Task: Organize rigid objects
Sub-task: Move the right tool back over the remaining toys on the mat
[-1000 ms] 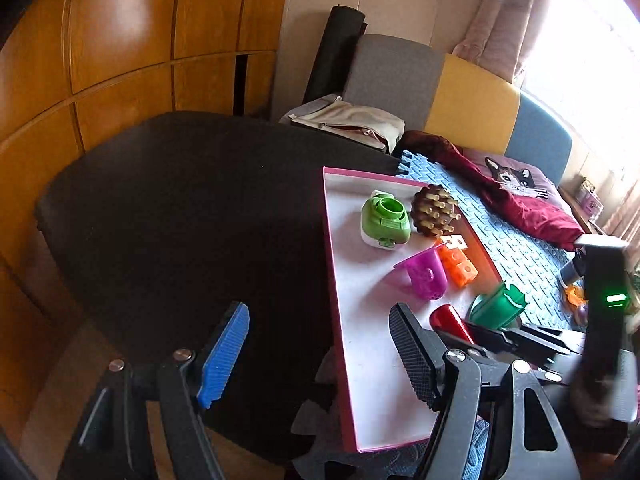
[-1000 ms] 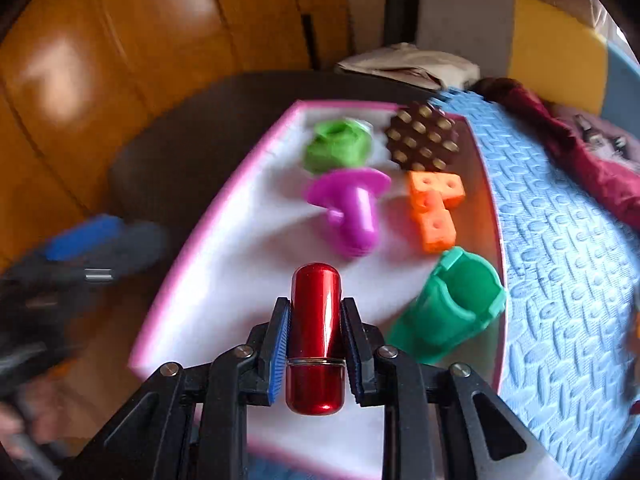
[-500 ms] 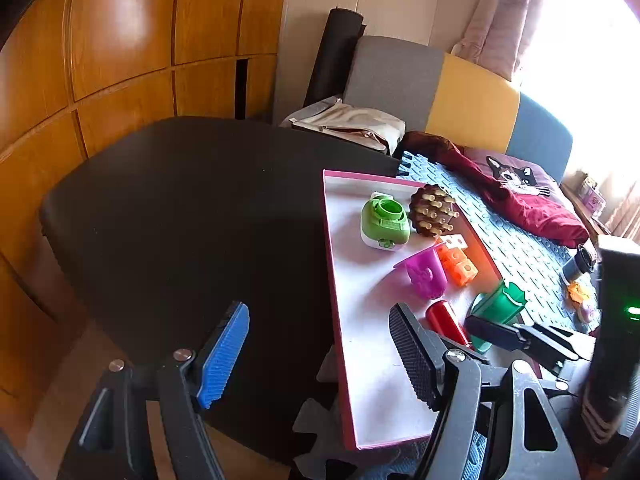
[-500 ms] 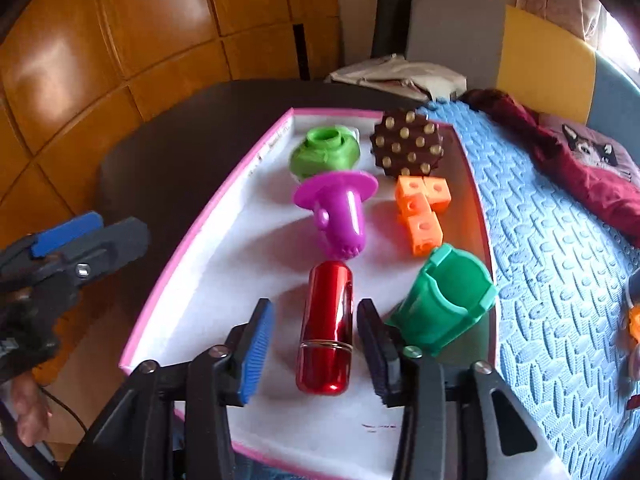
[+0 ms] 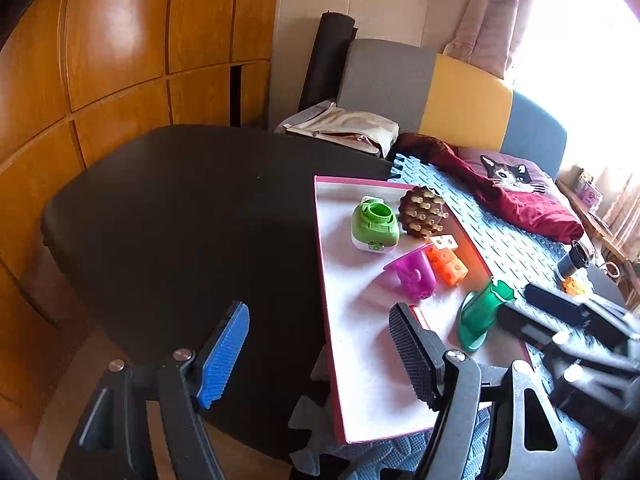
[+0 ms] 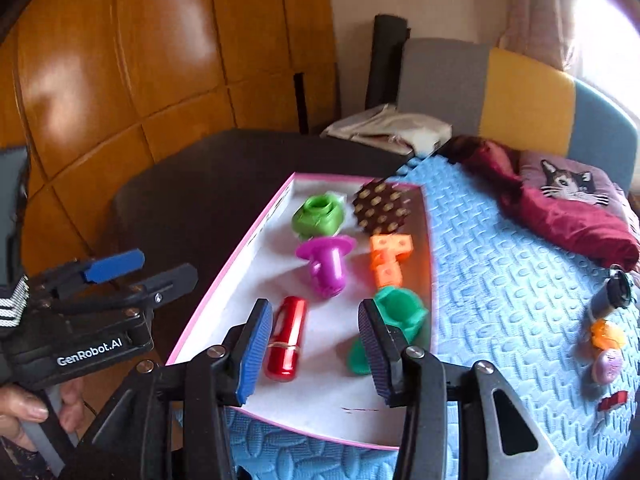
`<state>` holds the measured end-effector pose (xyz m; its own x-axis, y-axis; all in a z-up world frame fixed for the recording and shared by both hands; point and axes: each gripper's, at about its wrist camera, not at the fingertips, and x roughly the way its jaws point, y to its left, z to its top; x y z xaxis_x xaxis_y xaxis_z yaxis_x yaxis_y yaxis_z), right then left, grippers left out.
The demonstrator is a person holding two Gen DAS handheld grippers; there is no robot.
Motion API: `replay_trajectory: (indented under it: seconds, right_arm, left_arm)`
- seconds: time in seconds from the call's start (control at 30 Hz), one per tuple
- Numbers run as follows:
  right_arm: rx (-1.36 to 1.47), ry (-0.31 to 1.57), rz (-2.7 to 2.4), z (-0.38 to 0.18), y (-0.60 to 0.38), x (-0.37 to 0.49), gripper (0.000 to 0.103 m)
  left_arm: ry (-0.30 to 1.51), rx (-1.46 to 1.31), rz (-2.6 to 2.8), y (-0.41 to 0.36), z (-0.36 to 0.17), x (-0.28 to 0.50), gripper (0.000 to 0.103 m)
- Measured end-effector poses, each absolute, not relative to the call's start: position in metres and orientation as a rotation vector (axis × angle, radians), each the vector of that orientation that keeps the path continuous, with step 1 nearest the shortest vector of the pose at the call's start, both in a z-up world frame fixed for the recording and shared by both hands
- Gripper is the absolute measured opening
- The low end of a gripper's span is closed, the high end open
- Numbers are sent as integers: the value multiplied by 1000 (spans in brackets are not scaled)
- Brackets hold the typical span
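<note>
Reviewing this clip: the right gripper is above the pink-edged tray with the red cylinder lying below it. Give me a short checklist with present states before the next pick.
1. Red cylinder lies flat on the tray, free of the pads: ok.
2. Right gripper open and empty: ok.
3. Left gripper open, empty, over the dark table beside the tray: ok.
4. Green cup lies on its side close to the right gripper's dark pad; contact: cannot tell.
5. Items still on the blue mat, a dark tube and small pieces, not yet in the tray: not ok.
6. Bare tray space near its front edge for more items: ok.
</note>
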<state>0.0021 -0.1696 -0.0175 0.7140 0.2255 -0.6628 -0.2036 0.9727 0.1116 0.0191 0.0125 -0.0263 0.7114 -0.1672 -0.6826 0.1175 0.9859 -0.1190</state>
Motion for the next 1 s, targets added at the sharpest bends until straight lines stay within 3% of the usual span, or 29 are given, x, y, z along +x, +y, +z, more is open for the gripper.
replay_trajectory:
  seconds: [0.33,1.0]
  right_arm:
    - [72,691,69,6,-242,-8,45]
    - [124,621,-443,-2,-422,-42,45]
  left_arm:
    - [761,-47,-171,5,-23,15,73]
    - [758,15,-192,-17,-18,12,73]
